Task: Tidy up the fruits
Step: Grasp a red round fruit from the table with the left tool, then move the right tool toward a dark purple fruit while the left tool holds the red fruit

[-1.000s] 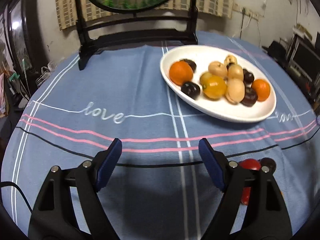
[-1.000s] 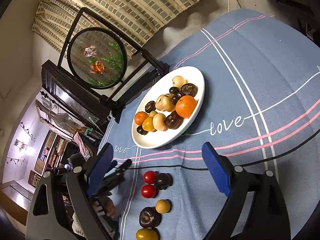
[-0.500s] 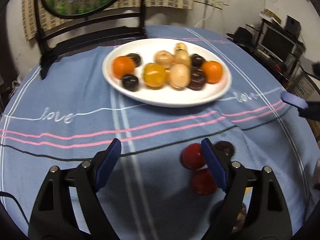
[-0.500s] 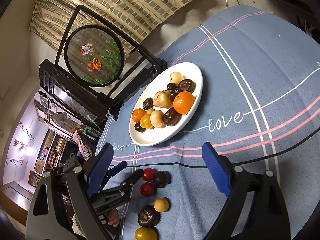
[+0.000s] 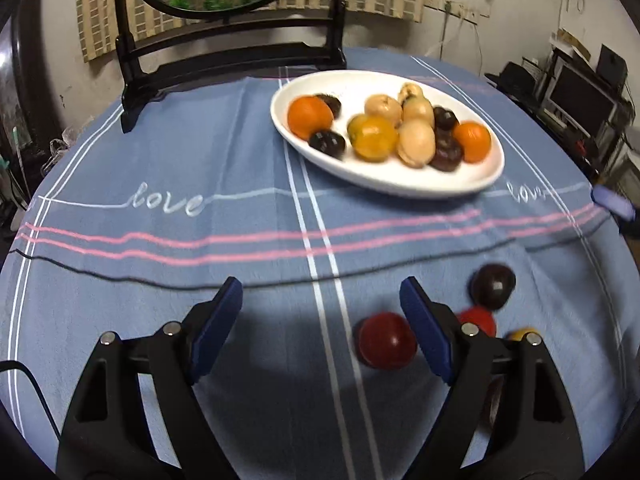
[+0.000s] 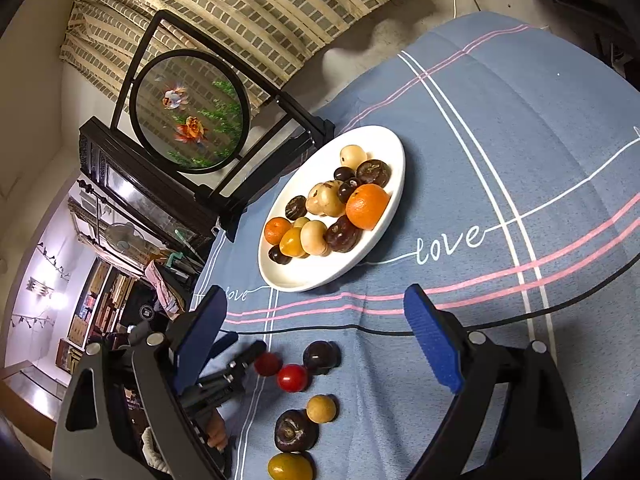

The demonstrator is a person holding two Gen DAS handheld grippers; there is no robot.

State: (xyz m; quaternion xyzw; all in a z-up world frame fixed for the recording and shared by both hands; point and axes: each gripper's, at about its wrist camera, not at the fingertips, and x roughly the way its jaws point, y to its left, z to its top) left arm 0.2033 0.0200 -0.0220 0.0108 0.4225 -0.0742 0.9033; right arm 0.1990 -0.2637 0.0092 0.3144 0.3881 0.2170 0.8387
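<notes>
The round red fruit sat on the blue-cloth counter just inside the left hand-held gripper, tilted down, jaws wide, not touching. The right hand-held gripper hovered wide, empty, near the white oval plate.

Your left hand-held gripper: black plastic arms, blue ribbed pads, silver screws at the pivots, thin black cable on its left. Your right hand-held gripper: same build.
</notes>
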